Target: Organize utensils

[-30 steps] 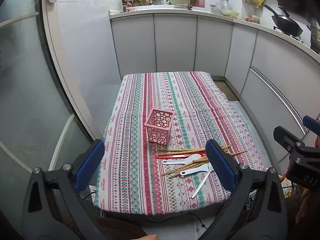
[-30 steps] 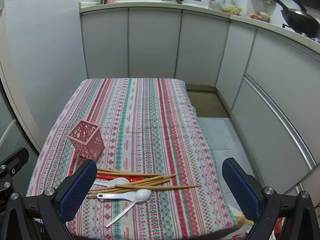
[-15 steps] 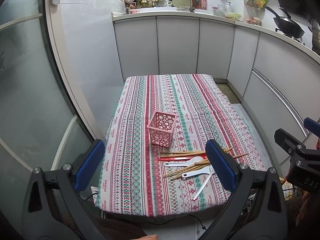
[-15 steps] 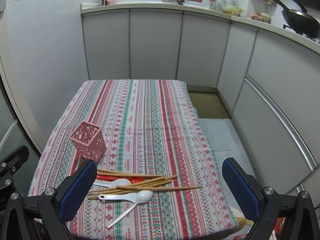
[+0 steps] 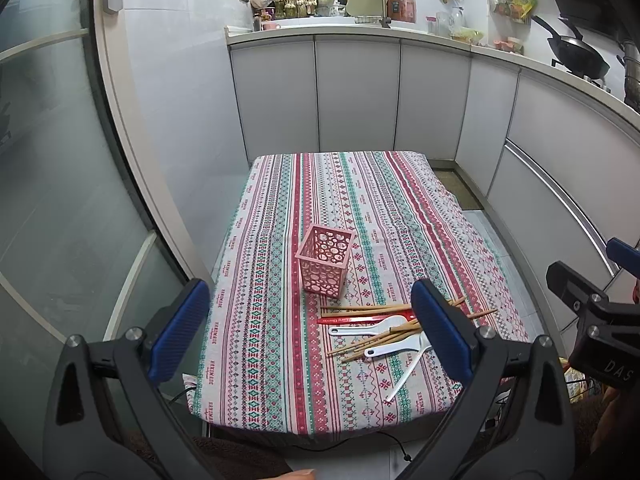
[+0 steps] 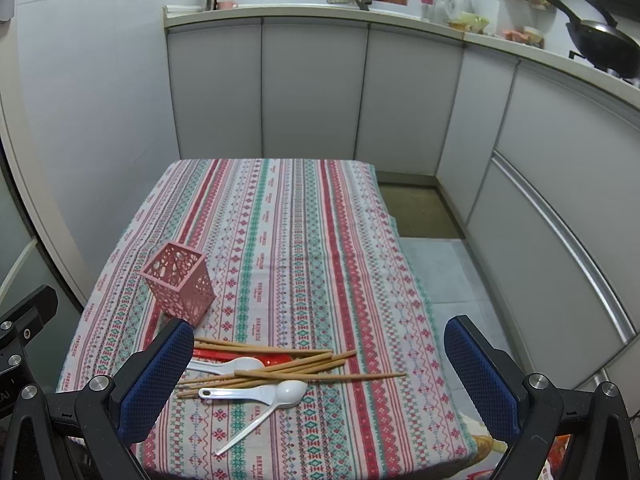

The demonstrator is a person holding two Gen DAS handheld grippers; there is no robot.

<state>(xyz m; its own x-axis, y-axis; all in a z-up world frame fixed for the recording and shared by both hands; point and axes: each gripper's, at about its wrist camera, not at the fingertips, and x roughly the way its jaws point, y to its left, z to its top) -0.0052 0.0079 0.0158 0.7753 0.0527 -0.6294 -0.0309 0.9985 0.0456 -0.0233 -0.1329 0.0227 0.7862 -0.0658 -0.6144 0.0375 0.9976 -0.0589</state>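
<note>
Utensils point(image 6: 272, 372) lie in a loose heap at the tabletop's point(image 6: 304, 240) near edge: tan wooden chopsticks crossed over white plastic spoons and a flat red piece. The pink openwork holder point(image 6: 179, 285) stands upright at their 10 o'clock. Left hand-held gripper point(image 5: 308, 334) and right hand-held gripper point(image 6: 320, 380) both hang spread wide, holding nothing.
</note>
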